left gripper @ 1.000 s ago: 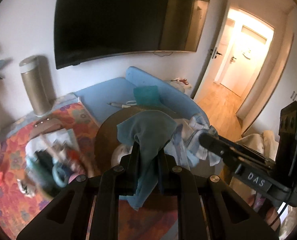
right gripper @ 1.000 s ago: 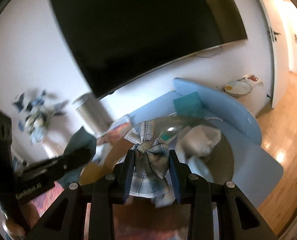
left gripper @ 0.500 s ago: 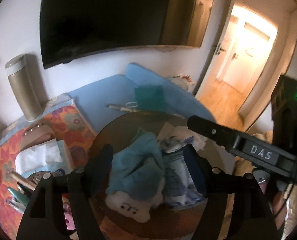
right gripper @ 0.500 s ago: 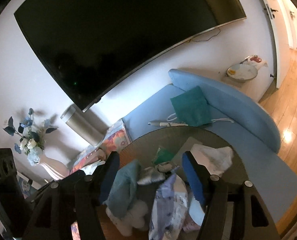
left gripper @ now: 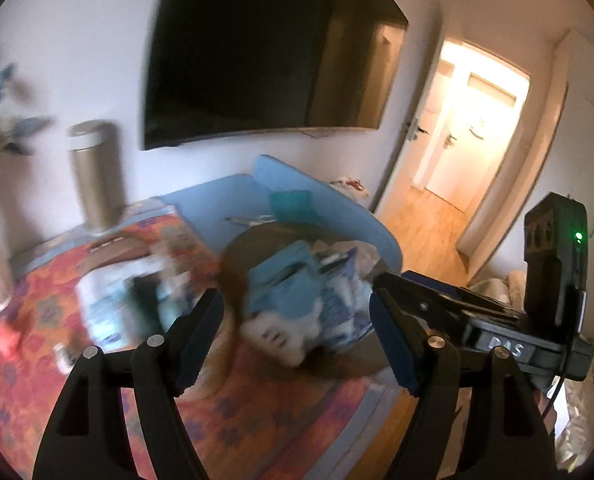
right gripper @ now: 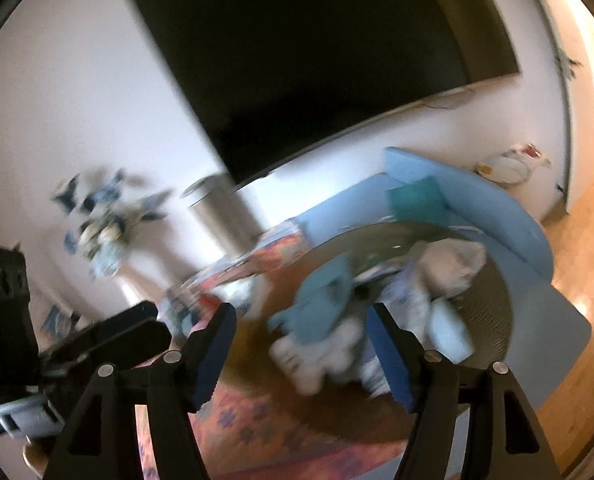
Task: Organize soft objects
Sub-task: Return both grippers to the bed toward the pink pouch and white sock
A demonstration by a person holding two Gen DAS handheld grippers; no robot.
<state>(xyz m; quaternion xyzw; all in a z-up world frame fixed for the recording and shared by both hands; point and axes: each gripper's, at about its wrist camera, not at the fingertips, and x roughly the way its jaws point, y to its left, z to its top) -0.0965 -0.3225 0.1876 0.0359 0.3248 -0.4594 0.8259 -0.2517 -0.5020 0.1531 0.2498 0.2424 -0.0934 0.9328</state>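
A round brown basket [left gripper: 257, 236] on the floor holds a blurred pile of soft things. On top lies a teal cloth [left gripper: 287, 280], beside a blue-and-white patterned cloth [left gripper: 341, 300] and above a white plush toy [left gripper: 275, 332]. My left gripper [left gripper: 295, 308] hovers short of the pile; its jaws are opening and nothing is between them. The right gripper [right gripper: 302, 316] is also opening and holds nothing; the teal cloth [right gripper: 321, 300], the plush [right gripper: 317, 360] and a white cloth [right gripper: 453, 268] lie beyond it in the basket [right gripper: 493, 300]. The right gripper's black housing [left gripper: 505, 344] crosses the left view.
The basket stands on a floral rug [left gripper: 37, 300] beside a blue mat [left gripper: 297, 184]. A box of small items [left gripper: 137, 292] sits left of it. A metal cylinder [left gripper: 95, 176] and a flower vase [right gripper: 105, 240] stand by the wall. An open doorway [left gripper: 477, 140] is at right.
A second ago the left gripper was shut on the teal cloth and the right on a checked cloth above the basket. Both let go; the cloths lie in the pile and the grippers have drawn back.
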